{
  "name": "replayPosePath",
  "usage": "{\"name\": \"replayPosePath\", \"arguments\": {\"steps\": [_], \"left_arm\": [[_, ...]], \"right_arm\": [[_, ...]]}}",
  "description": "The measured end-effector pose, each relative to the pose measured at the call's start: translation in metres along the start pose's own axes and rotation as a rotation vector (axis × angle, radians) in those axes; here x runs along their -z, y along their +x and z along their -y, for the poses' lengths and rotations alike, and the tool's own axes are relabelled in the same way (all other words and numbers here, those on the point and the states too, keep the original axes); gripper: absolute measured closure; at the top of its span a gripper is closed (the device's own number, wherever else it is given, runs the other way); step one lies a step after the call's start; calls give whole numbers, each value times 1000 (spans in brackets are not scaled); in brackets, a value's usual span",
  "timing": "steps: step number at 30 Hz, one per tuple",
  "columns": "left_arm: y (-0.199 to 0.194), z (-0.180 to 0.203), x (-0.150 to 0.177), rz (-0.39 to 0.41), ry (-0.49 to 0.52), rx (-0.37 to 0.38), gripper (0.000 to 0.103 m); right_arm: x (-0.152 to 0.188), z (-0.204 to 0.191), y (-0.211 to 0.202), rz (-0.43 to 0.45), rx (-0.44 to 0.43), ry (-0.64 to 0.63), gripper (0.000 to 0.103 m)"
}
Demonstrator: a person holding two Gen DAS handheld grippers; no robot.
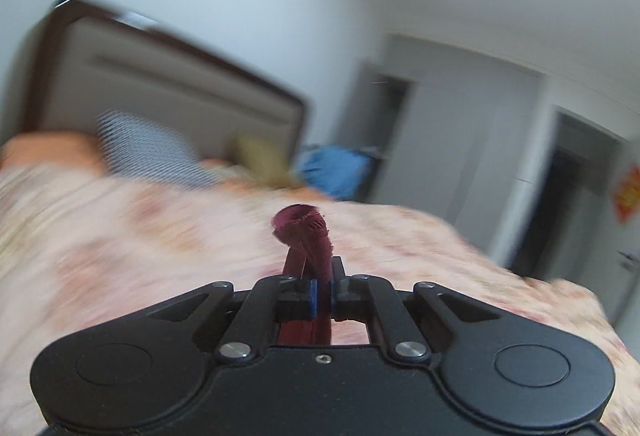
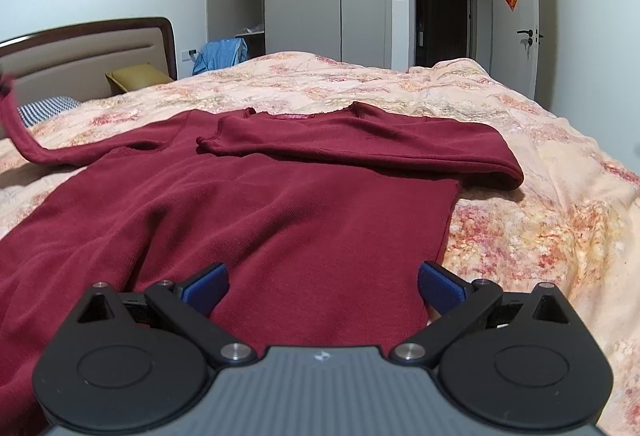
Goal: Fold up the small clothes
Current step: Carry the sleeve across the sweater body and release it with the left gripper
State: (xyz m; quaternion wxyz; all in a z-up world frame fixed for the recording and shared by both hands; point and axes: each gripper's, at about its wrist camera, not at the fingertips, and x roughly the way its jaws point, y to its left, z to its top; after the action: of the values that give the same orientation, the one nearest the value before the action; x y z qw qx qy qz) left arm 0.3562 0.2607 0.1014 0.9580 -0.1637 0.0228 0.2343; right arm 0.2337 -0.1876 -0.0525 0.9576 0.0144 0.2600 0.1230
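Sweater [image 2: 248,204] | flat on bed [image 2: 540,204], one sleeve [image 2: 360,144] folded across | left gripper [image 1: 323,294] clamped on other cuff [image 1: 306,232], lifted | right gripper [image 2: 322,286] apart over hem | next we carry this cuff across the chest.

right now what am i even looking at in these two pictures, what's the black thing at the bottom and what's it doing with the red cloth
The black thing is a hand-held claw with two fingers. A person holds one in each hand, and each carries a wide-angle camera looking forward along its fingers, so each picture is one claw's own view.

The blurred picture is from the left claw. It is shut on the cuff end of a dark red knit sleeve, lifted above the bed.

The sharp picture is from the right claw. Its blue-padded fingers stand wide apart and hold nothing, just above the sweater's lower edge.

On the floral peach quilt lies a dark red long-sleeved sweater. One sleeve is already folded across the chest. The other rises off the left edge of the picture, most likely the one the left claw holds.
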Motion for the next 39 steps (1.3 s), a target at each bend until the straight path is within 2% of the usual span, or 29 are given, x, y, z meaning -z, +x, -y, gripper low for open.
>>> {"name": "replayPosePath", "arguments": {"steps": [4, 7, 14, 19, 22, 24, 27, 29, 32, 35, 37, 39], "left_arm": [[-2, 83, -2, 23, 92, 163, 98], [-5, 140, 14, -1, 132, 270, 98], [-9, 247, 96, -161, 220, 478, 98], [-3, 283, 169, -325, 295, 578, 98], [-2, 293, 201, -406, 331, 616, 97], [0, 293, 213, -441, 335, 633, 90], [2, 284, 217, -486, 308, 649, 72], [5, 276, 212, -500, 291, 650, 49], [3, 266, 199, -503, 260, 647, 23], [-2, 254, 184, -502, 253, 636, 8], [-7, 243, 175, -485, 262, 619, 3], [-13, 226, 169, -459, 288, 585, 1]], "right_arm": [[2, 4, 0, 12, -21, 28, 0], [3, 9, -1, 22, -43, 53, 0], [8, 19, -3, 52, -95, 126, 0], [11, 22, -5, 68, -115, 157, 0], [13, 25, -8, 83, -122, 178, 0], [15, 27, -9, 92, -123, 194, 0], [16, 29, -11, 97, -126, 213, 0], [16, 29, -11, 98, -126, 215, 0], [16, 27, -11, 96, -118, 208, 0], [16, 24, -12, 94, -108, 198, 0], [16, 23, -11, 93, -104, 193, 0], [16, 22, -11, 91, -100, 189, 0]]}}
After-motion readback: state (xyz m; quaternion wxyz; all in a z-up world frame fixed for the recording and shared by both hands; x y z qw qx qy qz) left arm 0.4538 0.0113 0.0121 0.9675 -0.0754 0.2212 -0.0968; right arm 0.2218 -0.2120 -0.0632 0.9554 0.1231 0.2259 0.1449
